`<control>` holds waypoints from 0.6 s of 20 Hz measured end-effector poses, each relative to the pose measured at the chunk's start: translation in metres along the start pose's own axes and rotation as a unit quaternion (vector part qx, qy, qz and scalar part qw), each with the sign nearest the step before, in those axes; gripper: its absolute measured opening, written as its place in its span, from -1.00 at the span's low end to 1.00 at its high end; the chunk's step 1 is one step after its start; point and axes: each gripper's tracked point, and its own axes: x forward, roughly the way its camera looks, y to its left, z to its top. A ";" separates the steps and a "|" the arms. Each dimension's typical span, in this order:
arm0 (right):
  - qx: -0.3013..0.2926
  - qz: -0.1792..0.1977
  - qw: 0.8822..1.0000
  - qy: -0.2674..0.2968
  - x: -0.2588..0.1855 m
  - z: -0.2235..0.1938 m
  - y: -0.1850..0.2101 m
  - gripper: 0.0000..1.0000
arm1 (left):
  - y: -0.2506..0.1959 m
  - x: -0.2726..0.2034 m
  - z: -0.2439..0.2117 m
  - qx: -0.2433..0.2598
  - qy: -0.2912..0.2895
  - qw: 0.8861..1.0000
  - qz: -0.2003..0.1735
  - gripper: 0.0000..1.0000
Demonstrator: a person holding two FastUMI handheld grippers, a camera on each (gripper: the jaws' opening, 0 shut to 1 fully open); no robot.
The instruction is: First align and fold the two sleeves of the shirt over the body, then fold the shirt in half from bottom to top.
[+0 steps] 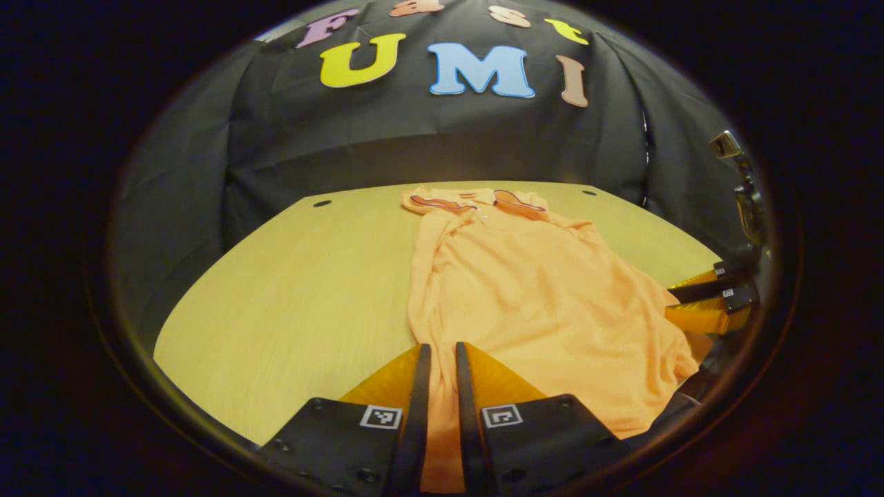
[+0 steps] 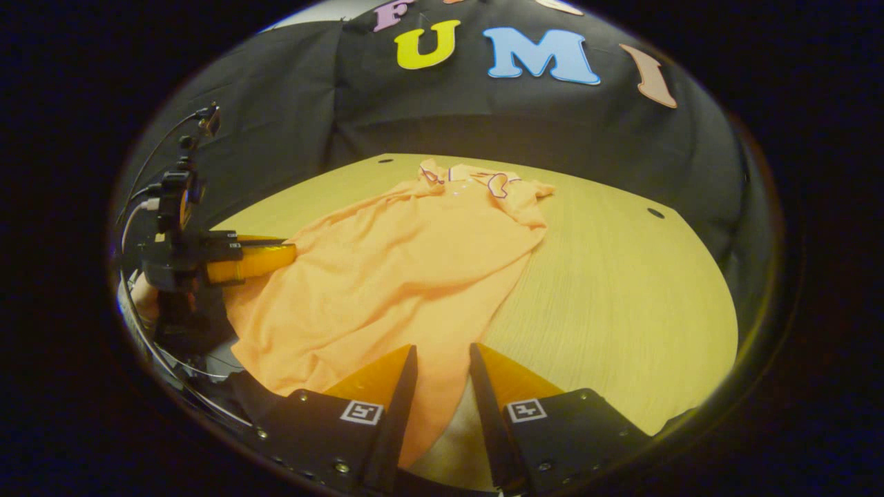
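The orange shirt (image 1: 525, 290) lies lengthwise on the wooden bench (image 1: 290, 304), collar (image 1: 476, 201) at the far end toward the black cloth wall, hem at the near edge by you. In the left gripper view the sleeves appear already folded in over the body, leaving a long narrow shape with wrinkles; the body runs from 12 o'clock down to 6 o'clock, and the hem corner at 4 o'clock droops over the bench's near edge.

Your left claw (image 1: 442, 366) sits at 6 o'clock in its own view. Its fingers stand nearly together with a strip of shirt hem between them; the cloth runs down through the narrow gap, so it is pinching the shirt's near left corner.

Your right claw (image 2: 442, 366) sits at 6 o'clock in the right gripper view. Its fingers are set somewhat wider, with shirt fabric lying in the gap. Whether both fingers press the cloth cannot be told.

In the left gripper view the right claw (image 1: 697, 300) shows at 3 o'clock, against the shirt's edge. In the right gripper view the left claw (image 2: 266, 261) shows at 9 o'clock, touching the shirt's edge, with cables behind it.

Two small dark holes mark the bench's far corners.
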 end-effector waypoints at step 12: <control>0.057 -0.005 0.998 -0.030 -0.002 0.021 -0.004 -0.92 | -0.002 -0.007 0.027 0.000 -0.025 1.000 -0.013 -0.88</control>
